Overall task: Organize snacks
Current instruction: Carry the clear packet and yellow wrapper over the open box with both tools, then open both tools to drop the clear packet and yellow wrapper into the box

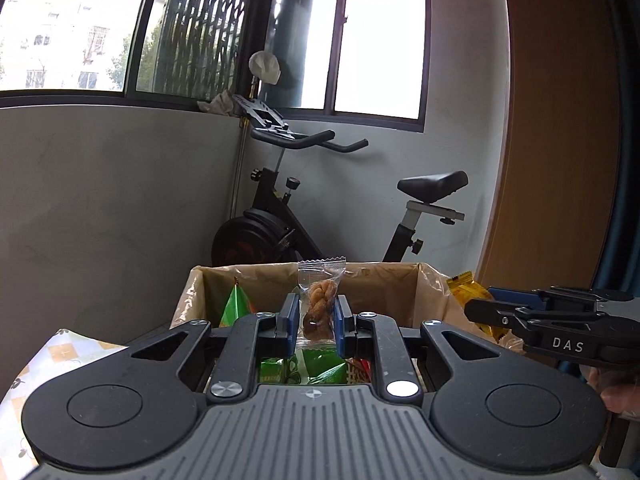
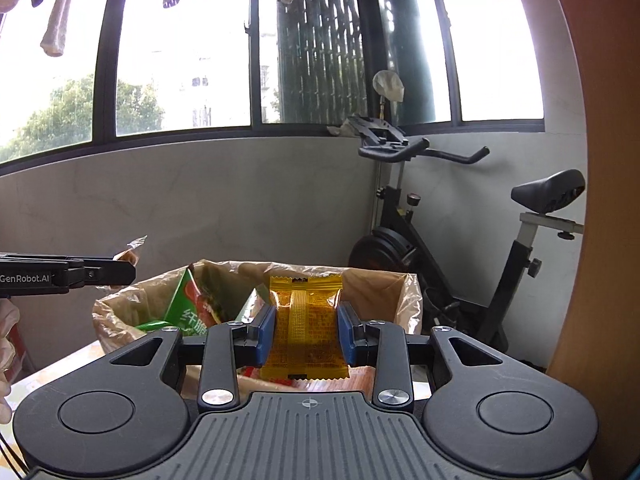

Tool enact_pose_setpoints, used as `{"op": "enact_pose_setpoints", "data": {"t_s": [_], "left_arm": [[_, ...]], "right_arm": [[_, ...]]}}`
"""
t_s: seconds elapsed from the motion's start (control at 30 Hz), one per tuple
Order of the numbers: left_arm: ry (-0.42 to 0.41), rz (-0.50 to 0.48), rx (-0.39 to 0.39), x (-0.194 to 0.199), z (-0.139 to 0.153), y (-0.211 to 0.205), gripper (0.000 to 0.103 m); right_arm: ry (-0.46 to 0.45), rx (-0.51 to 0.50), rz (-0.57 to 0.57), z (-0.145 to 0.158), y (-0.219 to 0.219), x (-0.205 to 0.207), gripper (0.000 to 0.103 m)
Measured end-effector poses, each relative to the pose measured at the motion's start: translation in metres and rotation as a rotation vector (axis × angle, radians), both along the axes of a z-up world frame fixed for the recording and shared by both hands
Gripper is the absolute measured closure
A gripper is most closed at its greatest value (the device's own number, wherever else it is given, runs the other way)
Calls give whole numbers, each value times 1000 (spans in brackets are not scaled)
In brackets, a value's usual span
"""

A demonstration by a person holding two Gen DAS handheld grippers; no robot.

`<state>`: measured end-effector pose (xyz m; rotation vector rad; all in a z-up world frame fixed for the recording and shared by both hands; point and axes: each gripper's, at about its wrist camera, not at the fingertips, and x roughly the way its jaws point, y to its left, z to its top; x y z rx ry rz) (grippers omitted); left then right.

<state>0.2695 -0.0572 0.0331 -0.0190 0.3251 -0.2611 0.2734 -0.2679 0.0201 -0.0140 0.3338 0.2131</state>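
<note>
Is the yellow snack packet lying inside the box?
No, the right gripper holds the yellow packet up above the box.

Both wrist views face forward, slightly down, close over shared lined box; exercise bike behind.

A grey plaster wall runs beneath a row of dark-framed windows that let in bright, overcast daylight, with trees and pale buildings outside. A dark green slatted shutter covers one pane. Pieces of laundry hang along the top. A black exercise bike with a padded saddle stands in the corner, beside a brown wooden panel.
</note>
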Motion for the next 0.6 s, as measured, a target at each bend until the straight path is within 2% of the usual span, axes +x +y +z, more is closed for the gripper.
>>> {"op": "enact_pose_setpoints", "data": {"t_s": [0.23,0.47,0.5,0.53,0.57,0.6], "left_arm": [[107,6,-7,41,-18,-2,84],[134,24,45,43,-27,-4,83],[135,25,57,43,-27,-5,77],[138,28,64,43,-27,-5,60],[138,35,67,42,-27,-5,50],[132,40,65,39,-26,-4,36]], "right_arm": [[51,-8,-29,-6,11,36,72],[118,-90,-29,-19,21,44,71],[125,-105,-28,-20,23,43,70],[126,-120,-27,-20,25,41,66],[122,-136,-24,-20,26,38,63],[119,-142,-23,-20,27,35,55]]}}
